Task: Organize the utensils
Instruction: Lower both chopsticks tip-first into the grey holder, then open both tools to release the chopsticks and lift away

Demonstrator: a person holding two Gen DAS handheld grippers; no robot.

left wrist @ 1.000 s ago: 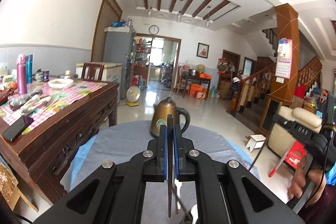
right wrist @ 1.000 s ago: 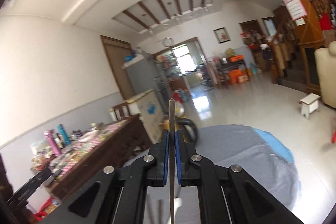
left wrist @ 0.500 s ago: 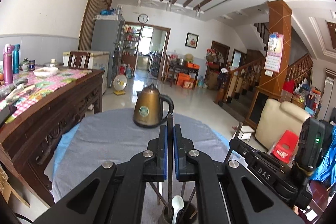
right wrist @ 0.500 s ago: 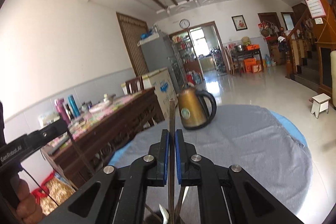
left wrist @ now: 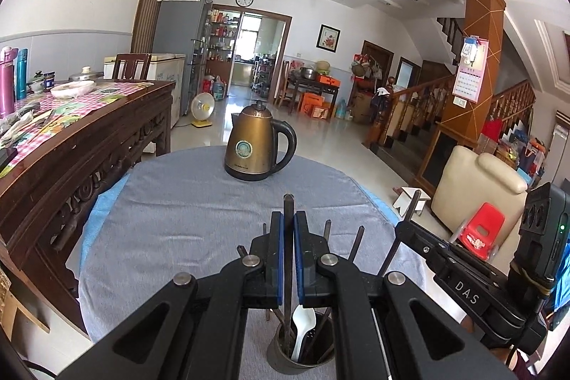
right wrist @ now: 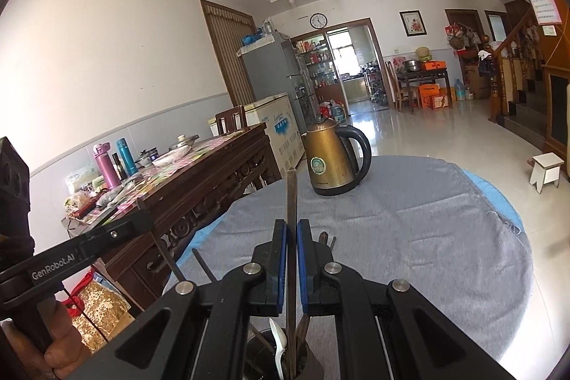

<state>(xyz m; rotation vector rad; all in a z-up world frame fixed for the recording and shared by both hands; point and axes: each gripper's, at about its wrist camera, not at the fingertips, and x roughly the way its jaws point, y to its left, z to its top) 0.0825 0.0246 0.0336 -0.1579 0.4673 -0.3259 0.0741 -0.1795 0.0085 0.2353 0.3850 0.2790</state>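
Note:
My left gripper (left wrist: 288,219) is shut on a dark chopstick (left wrist: 288,205) that stands upright, its lower end inside a metal utensil cup (left wrist: 281,358). The cup holds several more chopsticks and a white plastic spoon (left wrist: 302,326). My right gripper (right wrist: 291,227) is shut on another dark chopstick (right wrist: 292,194), also upright, reaching down into the same cup (right wrist: 256,358) beside the white spoon (right wrist: 278,344). Both grippers hover just above the cup, at the near edge of the round table with its grey cloth (left wrist: 185,223).
A bronze electric kettle (left wrist: 256,145) stands at the far side of the cloth (right wrist: 409,223). A carved wooden sideboard (left wrist: 89,138) loaded with bottles and dishes runs along the left. A white stool (right wrist: 547,170) and a cream sofa (left wrist: 477,187) are on the right.
Both grippers have tilted and come down toward the table, each keeping its chopstick. The utensil cup has come into view below them, and the chopstick ends now sit in it.

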